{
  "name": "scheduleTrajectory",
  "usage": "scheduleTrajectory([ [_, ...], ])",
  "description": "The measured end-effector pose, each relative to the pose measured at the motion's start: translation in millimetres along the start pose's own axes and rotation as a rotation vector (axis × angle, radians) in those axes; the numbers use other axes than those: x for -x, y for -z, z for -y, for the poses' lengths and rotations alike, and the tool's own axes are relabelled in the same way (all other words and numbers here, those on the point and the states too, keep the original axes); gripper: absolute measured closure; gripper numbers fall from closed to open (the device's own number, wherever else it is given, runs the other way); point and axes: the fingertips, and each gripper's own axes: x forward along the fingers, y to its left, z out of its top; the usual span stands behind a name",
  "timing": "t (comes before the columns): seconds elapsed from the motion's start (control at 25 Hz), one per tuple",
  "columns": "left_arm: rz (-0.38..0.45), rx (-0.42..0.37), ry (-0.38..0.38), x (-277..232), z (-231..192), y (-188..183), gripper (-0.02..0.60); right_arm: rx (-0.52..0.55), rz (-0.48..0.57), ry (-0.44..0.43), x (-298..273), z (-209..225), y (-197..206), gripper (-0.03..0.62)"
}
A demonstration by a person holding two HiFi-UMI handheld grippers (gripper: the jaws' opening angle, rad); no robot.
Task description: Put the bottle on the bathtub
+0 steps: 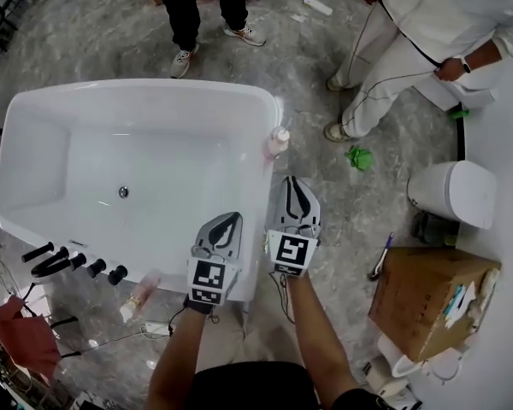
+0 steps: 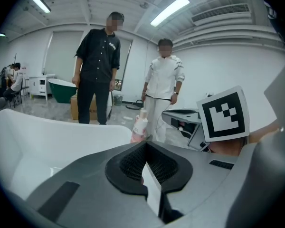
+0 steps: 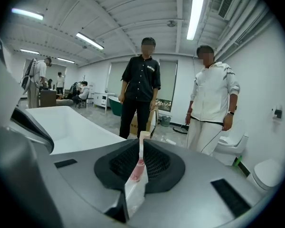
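The bottle (image 1: pixel 277 141) is seen standing on the bathtub (image 1: pixel 137 88) rim, right of centre in the head view. Below it, the left gripper (image 1: pixel 231 220) and right gripper (image 1: pixel 292 184) are closed narrow, with nothing gripped.

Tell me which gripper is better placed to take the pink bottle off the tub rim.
Right. The right gripper points straight at the pink bottle on the bathtub rim, seen just beyond its shut jaws. The left gripper sits farther back, with the bottle off its line. The right would have to open first.
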Motion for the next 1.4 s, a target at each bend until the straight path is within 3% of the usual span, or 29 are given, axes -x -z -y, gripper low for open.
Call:
scheduleTrajectory([
  [0.24, 0.109, -0.050, 0.060, 20.7, 15.3, -36.0, 0.563, -0.024, -0.052, -0.028, 24.9, 3.6, -15.4, 0.594],
  [0.36, 0.147, -0.110, 0.067, 34.1, 14.7, -53.6, 0.563, -0.064, -0.041, -0.128, 33.7, -8.3, -28.5, 0.594],
  [0.48, 0.197, -0.120, 0.055, 46.3, 9.4, -77.4, 0.563, -0.138, -0.004, -0.254, 40.0, -17.2, -49.9, 0.594],
  [0.6, 0.221, -0.135, 0.047, 60.3, 11.5, -94.6, 0.563, -0.182, 0.012, -0.315, 52.2, -16.5, -72.1, 0.594],
  [0.92, 0.253, -0.147, 0.090, 103.1, 27.4, -134.5, 0.565, -0.123, 0.026, -0.439, 94.2, -19.7, -123.4, 0.595],
  [1.16, 0.271, -0.125, 0.081, 133.7, 27.1, -157.7, 0.565, -0.100, 0.051, -0.462, 117.4, -23.2, -157.2, 0.595],
  [1.4, 0.300, -0.163, 0.097, 150.1, 33.2, -184.4, 0.565, -0.072, 0.106, -0.456, 137.3, -10.4, -195.7, 0.594],
])
